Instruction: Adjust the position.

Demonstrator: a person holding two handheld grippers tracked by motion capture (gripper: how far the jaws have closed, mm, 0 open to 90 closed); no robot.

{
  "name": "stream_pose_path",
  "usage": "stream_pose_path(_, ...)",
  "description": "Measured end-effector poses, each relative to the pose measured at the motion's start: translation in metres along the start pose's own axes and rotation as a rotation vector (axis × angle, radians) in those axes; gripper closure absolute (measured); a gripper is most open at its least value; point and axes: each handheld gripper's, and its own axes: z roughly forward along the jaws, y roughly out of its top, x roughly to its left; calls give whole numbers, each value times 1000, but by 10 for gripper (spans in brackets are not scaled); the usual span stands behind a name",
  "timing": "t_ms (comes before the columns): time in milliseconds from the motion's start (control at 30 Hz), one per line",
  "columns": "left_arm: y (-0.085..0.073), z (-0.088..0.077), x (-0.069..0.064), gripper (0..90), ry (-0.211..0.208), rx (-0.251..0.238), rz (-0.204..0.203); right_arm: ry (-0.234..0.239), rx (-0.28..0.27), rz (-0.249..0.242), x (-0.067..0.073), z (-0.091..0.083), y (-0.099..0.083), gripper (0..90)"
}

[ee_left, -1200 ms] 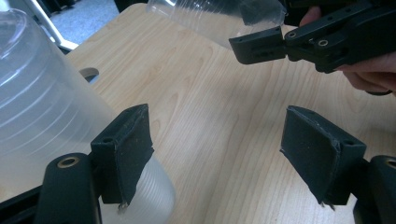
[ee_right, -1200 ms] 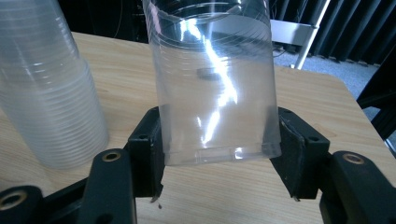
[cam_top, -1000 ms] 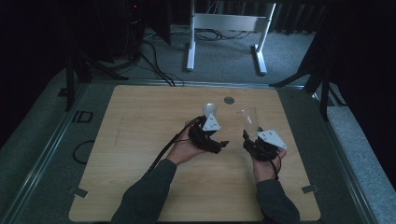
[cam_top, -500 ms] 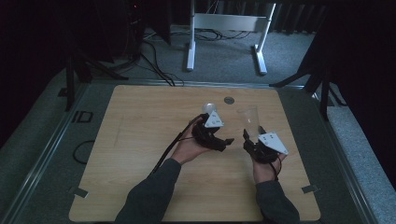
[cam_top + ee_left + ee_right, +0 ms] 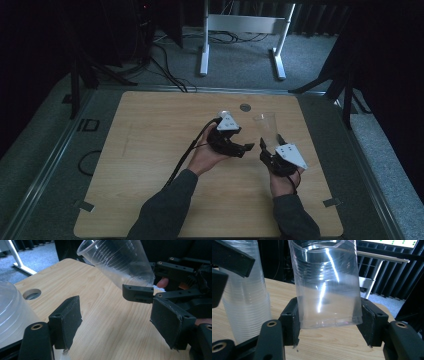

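A clear plastic cup (image 5: 266, 127) stands upright in my right gripper (image 5: 270, 145), whose jaws are shut on its lower part. In the right gripper view the pads press both sides of the cup (image 5: 327, 290) near its base, just above the wooden table (image 5: 150, 150). My left gripper (image 5: 245, 147) lies in an upturned hand just left of the cup, jaws pointing towards it. In the left gripper view the left gripper (image 5: 120, 322) is open with only bare wood between its pads (image 5: 67, 320). A stack of clear cups (image 5: 247, 302) stands behind it.
A round cable hole (image 5: 245, 107) sits near the table's far edge. The left gripper's black cable (image 5: 185, 155) trails back along the forearm. A white stand (image 5: 240, 25) is on the floor beyond the table. Dark frame rails border the table.
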Motion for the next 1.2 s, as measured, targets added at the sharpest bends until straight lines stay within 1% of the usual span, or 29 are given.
stream_pose_path(167, 1, 1, 0, 243, 4, -12, -11, 3, -3, -1, 1, 0, 0, 418)
stream_pose_path(200, 1, 2, 1, 243, 1, -23, -24, 2, -5, 0, 1, -1, 0, 418)
stream_pose_path(300, 2, 2, 1, 243, 2, -37, -38, -1, -16, 0, 2, -2, 0, 418)
stream_pose_path(400, 3, 3, 0, 243, 6, -43, -42, -3, -18, -1, 3, -3, 0, 418)
stream_pose_path(433, 3, 3, 0, 243, 0, -51, -49, -3, -23, -1, 4, -3, 0, 418)
stream_pose_path(467, 4, 4, 0, 243, 2, -55, -52, -4, -30, -5, 4, -4, 1, 418)
stream_pose_path(633, 4, 6, 0, 243, -11, -68, -78, -2, -43, -3, 6, -6, 1, 419)
stream_pose_path(700, 5, 7, 0, 243, -9, -78, -88, -1, -45, -4, 6, -6, 1, 418)
stream_pose_path(767, 5, 8, 0, 243, -21, -88, -104, -2, -48, -6, 7, -7, 0, 418)
stream_pose_path(900, 7, 9, 0, 243, -25, -98, -112, 0, -53, -8, 9, -8, 0, 418)
stream_pose_path(967, 8, 9, 0, 243, -36, -106, -126, 1, -57, -12, 9, -8, 0, 418)
stream_pose_path(1033, 8, 9, 0, 243, -36, -106, -126, 1, -56, -13, 10, -8, 0, 418)
stream_pose_path(1067, 9, 10, -1, 243, -27, -112, -125, 2, -61, -17, 11, -9, 0, 418)
stream_pose_path(1200, 9, 12, -1, 243, -30, -114, -130, 4, -65, -15, 13, -9, 0, 418)
